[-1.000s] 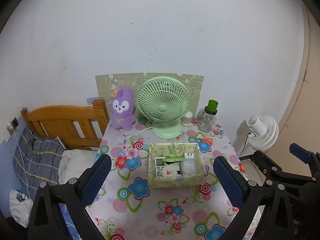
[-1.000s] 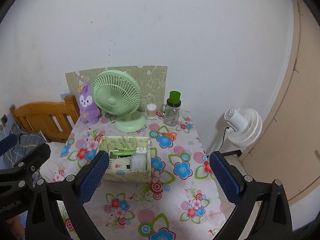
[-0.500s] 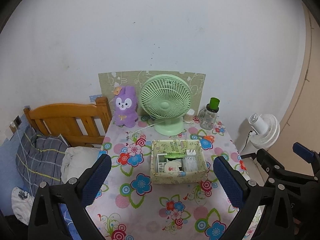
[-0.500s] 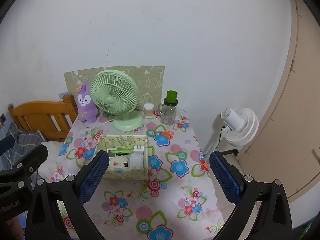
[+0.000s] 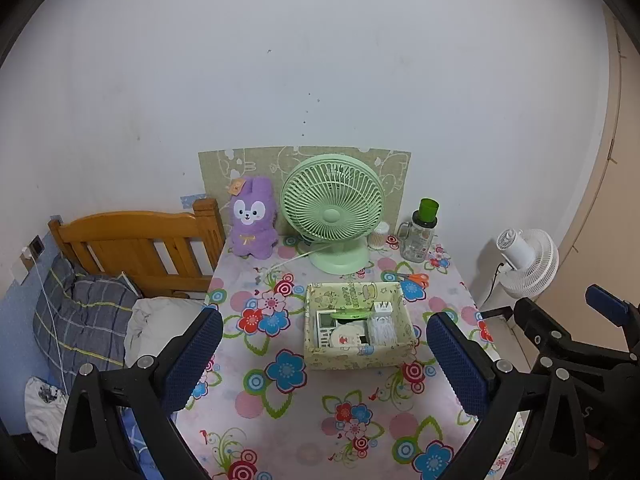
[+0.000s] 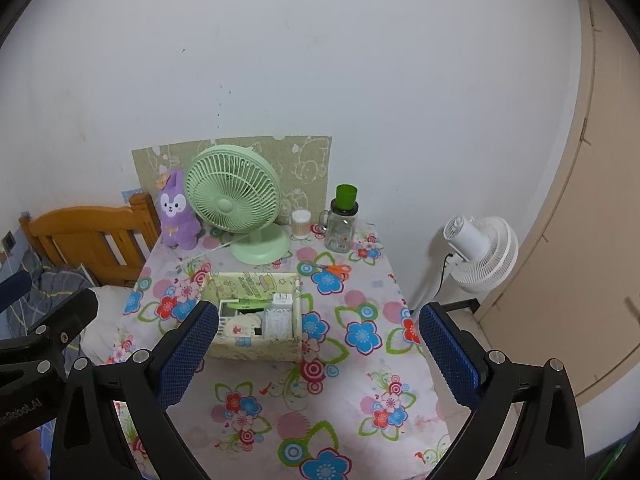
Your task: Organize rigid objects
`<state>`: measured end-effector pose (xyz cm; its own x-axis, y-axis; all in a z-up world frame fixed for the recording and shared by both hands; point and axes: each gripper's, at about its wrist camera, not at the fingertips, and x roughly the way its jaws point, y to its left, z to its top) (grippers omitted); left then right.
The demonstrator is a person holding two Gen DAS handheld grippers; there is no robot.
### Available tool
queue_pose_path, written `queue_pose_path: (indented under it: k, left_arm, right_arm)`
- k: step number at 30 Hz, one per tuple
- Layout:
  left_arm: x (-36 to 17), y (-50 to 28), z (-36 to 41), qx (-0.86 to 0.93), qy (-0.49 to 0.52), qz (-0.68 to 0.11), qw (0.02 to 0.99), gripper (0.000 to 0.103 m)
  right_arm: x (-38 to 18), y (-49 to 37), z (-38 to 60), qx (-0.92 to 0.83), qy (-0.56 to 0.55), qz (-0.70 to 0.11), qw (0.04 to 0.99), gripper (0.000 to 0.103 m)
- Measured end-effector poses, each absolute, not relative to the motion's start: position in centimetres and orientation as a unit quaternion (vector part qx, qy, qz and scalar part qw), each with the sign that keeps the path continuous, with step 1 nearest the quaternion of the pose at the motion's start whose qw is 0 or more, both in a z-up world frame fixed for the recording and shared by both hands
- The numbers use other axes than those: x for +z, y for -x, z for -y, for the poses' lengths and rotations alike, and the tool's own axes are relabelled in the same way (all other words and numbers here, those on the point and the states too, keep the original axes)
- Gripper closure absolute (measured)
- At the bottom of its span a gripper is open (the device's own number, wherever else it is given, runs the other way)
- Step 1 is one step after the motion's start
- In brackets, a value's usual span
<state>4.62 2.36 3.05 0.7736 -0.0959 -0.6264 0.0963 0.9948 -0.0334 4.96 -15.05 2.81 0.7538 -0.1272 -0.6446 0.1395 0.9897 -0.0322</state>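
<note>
A yellow-green patterned box [image 5: 356, 354] [image 6: 256, 350] sits mid-table and holds a remote, a green item, a white charger and a clear case. Orange-handled scissors [image 5: 414, 277] [image 6: 335, 269] lie on the cloth behind it. A jar with a green lid [image 5: 420, 230] [image 6: 341, 220] and a small cup [image 6: 301, 224] stand at the back. My left gripper [image 5: 324, 354] is open and empty, high above the table's near side. My right gripper [image 6: 318, 350] is open and empty too, at the same height.
A green desk fan [image 5: 334, 210] and a purple plush rabbit [image 5: 252, 218] stand at the back of the floral table [image 5: 288, 416]. A wooden bed headboard [image 5: 132, 244] is left, a white floor fan [image 6: 482, 254] and a door [image 6: 592, 200] are right.
Both grippers have pulled back and up from the table, so the box and table look smaller and lower. Both stay open; nothing on the table moved.
</note>
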Motion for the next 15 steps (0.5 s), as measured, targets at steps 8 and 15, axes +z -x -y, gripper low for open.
queue_pose_path:
  k: [8, 15]
  left_arm:
    - [2.81, -4.64, -2.40, -0.058, 0.000, -0.339, 0.939, 0.000]
    - [2.95, -4.71, -2.27, -0.065, -0.003, -0.338, 0.939, 0.000]
  right_arm:
    - [3.05, -4.85, 14.84, -0.070, -0.010, -0.348, 0.935, 0.002]
    - [3.00, -4.82, 15.00, -0.075, -0.012, -0.350, 0.934, 0.001]
